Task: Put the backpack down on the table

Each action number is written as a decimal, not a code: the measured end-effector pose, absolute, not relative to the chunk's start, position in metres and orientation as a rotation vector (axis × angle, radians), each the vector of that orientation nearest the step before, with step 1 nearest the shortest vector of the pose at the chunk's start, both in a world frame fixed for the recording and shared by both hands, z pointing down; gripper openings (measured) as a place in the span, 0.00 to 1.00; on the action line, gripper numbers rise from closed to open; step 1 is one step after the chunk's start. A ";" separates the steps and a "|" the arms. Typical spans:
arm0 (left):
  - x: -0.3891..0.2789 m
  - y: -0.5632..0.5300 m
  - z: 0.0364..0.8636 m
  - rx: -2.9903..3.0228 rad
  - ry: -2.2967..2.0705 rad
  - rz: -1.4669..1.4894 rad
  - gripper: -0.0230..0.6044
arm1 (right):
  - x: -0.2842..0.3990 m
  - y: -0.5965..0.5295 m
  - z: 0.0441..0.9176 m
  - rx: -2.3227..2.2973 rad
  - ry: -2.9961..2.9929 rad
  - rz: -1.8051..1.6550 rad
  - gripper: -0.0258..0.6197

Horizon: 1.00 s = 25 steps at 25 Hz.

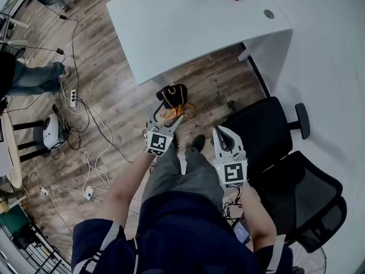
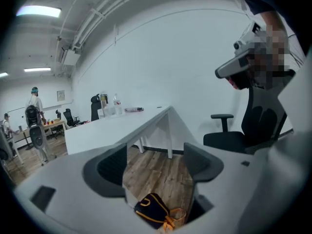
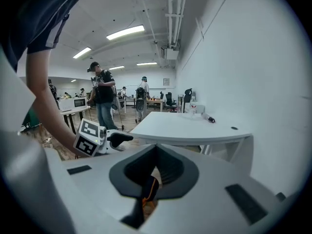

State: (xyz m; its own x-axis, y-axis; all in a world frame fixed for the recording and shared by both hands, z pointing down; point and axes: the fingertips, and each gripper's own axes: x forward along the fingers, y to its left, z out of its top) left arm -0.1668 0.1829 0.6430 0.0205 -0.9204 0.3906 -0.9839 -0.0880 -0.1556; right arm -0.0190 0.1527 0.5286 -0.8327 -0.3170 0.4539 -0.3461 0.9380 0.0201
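I stand over the wooden floor [image 1: 114,90] with both forearms held out in front of me, elbows bent, a gripper in each hand.

My left gripper [image 1: 166,114] reaches forward and down, its marker cube turned up toward my head. Its fingers are spread wide. In the left gripper view, bare floorboards fill the gap between them and nothing is held.

The backpack [image 1: 172,95] lies on the floor just beyond those fingertips. It is a small dark bag with orange trim and it slumps beside the near edge of the white table [image 1: 188,27]. It is not on the tabletop.

My right gripper [image 1: 220,131] sits lower and closer to my body, beside my right leg, and points the same way as the left. It is well apart from the bag. Its fingers are drawn together so the pads meet at the tips. The right gripper view shows only a narrow slit lower down, with a sliver of black and orange beyond it, and the head view shows nothing in its grasp.

A black office chair [image 1: 268,136] stands just to the right of that hand.
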 end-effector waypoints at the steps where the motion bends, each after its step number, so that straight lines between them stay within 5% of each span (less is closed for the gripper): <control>1: -0.172 0.178 0.660 2.127 -1.981 0.619 0.61 | -0.028 0.148 0.537 0.474 -2.633 0.089 0.04; 25: -0.234 0.142 1.002 2.052 -1.757 1.004 0.56 | -0.121 0.120 0.703 0.544 -2.733 0.173 0.04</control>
State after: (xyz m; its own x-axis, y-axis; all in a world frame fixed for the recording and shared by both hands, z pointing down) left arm -0.2345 0.1418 1.0019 0.0306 -0.7639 0.6446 -0.9432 -0.2355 -0.2344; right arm -0.1208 0.1201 0.7025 -0.8659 -0.3488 0.3586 -0.3913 0.9189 -0.0511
